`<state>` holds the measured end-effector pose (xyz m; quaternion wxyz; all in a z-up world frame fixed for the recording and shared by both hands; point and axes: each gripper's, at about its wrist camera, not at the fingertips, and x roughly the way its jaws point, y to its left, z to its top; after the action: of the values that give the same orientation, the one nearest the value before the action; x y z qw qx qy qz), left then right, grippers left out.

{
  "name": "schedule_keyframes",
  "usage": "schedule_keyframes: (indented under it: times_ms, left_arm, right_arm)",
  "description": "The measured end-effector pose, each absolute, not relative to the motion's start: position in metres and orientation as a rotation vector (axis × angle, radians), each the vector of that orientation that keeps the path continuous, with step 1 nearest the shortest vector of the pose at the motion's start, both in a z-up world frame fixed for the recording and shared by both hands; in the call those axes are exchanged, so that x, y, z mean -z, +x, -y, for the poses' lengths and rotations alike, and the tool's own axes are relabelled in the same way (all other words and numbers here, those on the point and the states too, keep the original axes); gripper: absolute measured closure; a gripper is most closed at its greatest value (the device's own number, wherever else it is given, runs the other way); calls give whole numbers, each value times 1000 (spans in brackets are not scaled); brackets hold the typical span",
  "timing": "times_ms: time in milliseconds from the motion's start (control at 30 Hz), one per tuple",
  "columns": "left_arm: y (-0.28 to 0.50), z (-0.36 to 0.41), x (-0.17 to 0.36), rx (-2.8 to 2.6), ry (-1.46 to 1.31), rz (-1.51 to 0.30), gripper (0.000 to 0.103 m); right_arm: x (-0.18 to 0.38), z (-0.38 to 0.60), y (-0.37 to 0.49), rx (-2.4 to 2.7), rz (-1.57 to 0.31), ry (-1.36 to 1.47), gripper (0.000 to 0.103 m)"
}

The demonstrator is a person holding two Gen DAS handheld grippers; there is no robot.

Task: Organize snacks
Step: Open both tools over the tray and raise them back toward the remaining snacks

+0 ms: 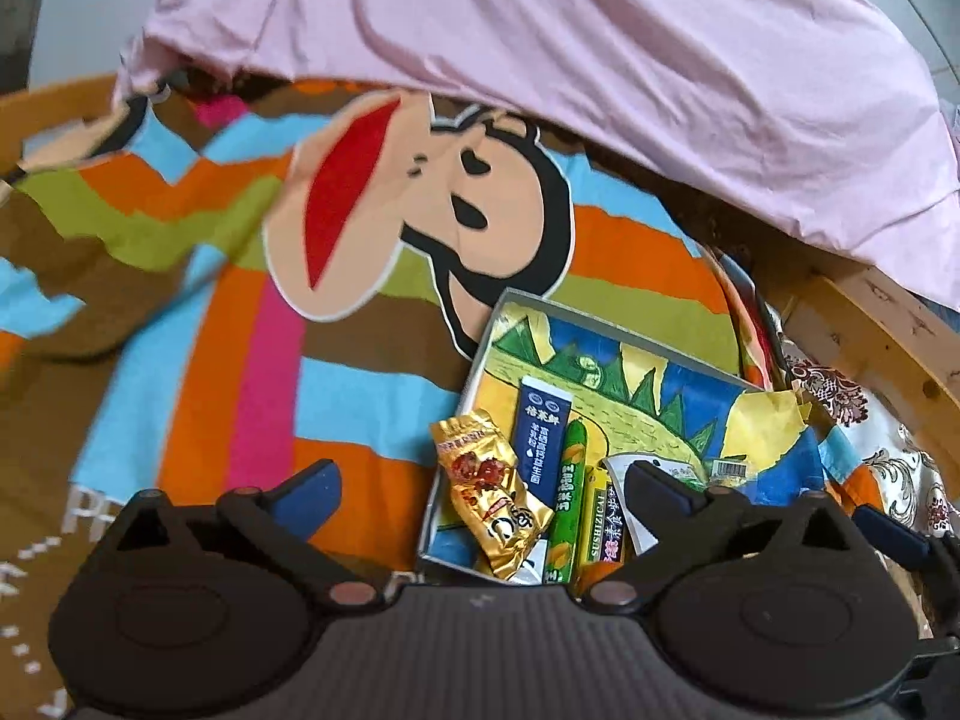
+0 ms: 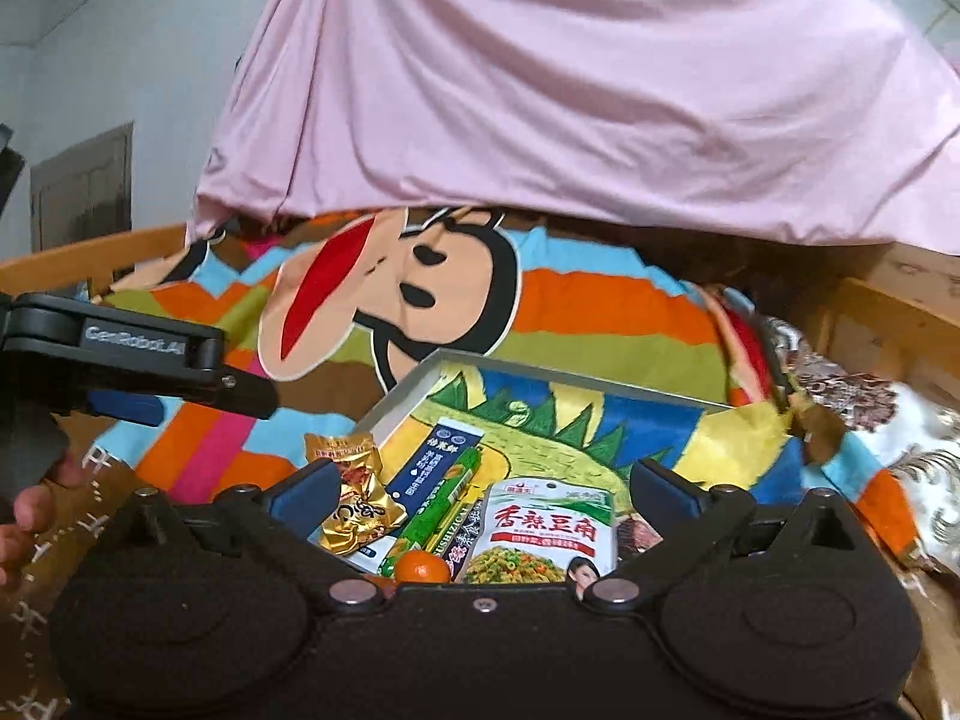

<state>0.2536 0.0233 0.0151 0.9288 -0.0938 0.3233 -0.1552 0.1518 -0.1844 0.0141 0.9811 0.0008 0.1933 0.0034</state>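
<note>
both grippers' jaws gape empty above the snack-filled tray (image 2: 408,387).

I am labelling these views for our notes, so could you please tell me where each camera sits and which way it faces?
Left wrist: on the left gripper, angled down over the tray; its own open fingers show.
Right wrist: on the right gripper, angled lower across the tray; its open fingers, the left gripper and a hand show.
Shared: tray, gold packet, green stick, cartoon blanket, pink cloth.
</note>
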Motion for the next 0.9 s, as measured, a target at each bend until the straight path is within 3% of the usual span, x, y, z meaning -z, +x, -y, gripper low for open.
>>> schedule_keyframes:
  times_ms: [500, 900]
  left_arm:
    - [139, -35, -30, 193, 115, -707, 1]
    - [88, -49, -32, 134, 167, -739, 1]
  right_arm:
    - [-22, 191, 46, 46, -439, 108, 1]
    - [-3, 184, 4, 60, -614, 133, 1]
